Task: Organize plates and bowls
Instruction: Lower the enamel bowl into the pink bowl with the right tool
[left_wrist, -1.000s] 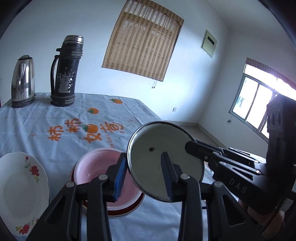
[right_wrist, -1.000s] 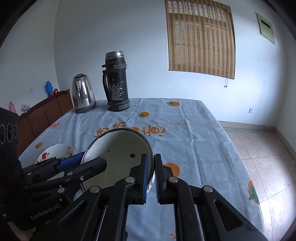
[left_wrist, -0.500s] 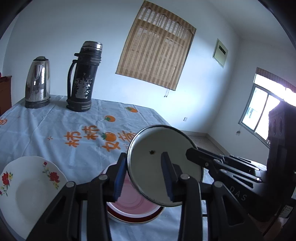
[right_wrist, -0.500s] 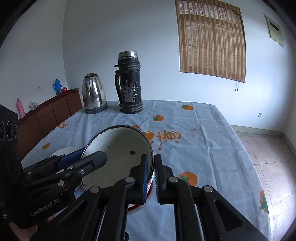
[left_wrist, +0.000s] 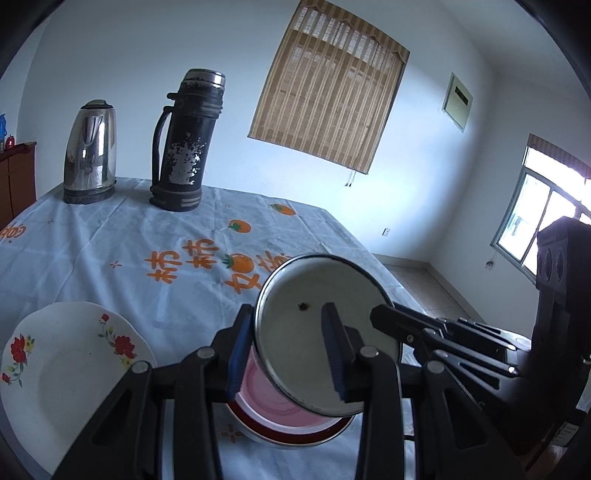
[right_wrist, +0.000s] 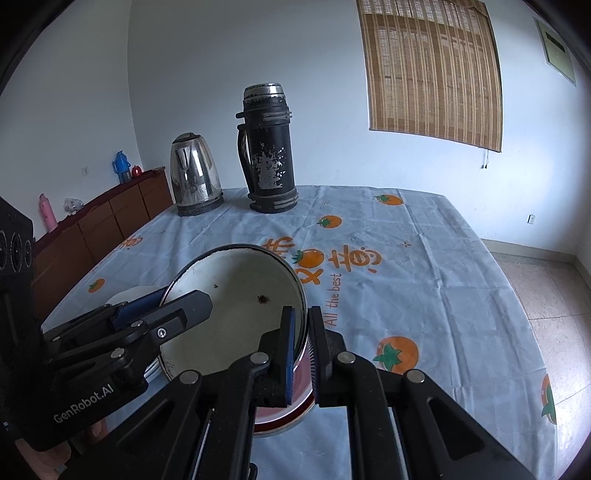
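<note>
Sitting at the far left of the counter (left_wrist: 92, 240), the floral plate (left_wrist: 70, 354) lay flat and apart from the rest, probably waiting its turn to be stacked. Just to its right, the left tongs (left_wrist: 288, 343) pinched the near left rim of the enamel bowl (left_wrist: 317, 332), one blue pad outside the wall and the other inside, so the bowl hung tilted with its mouth turned toward the camera. Beneath the bowl, and partly hidden by it, the pink bowl (left_wrist: 280, 402) rested inside a red-rimmed dish (left_wrist: 295, 435) on the cloth; holding the enamel bowl right over that pair suggested it was meant to nest there, since grouping bowls together fits the task. Further right, the right tongs (right_wrist: 299, 350) were pressed together on the opposite rim of the same bowl, the thin wall caught between the pads, seemingly to share the load and keep the tilted bowl from swinging. A two-sided grip also looked useful for levelling the bowl before setting it down. Whether the enamel bowl touched the pink one could not be told from either view. At the back of the counter, the kettle (left_wrist: 90, 151) and flask (left_wrist: 188, 144) stood upright, well clear of the stacking spot.
</note>
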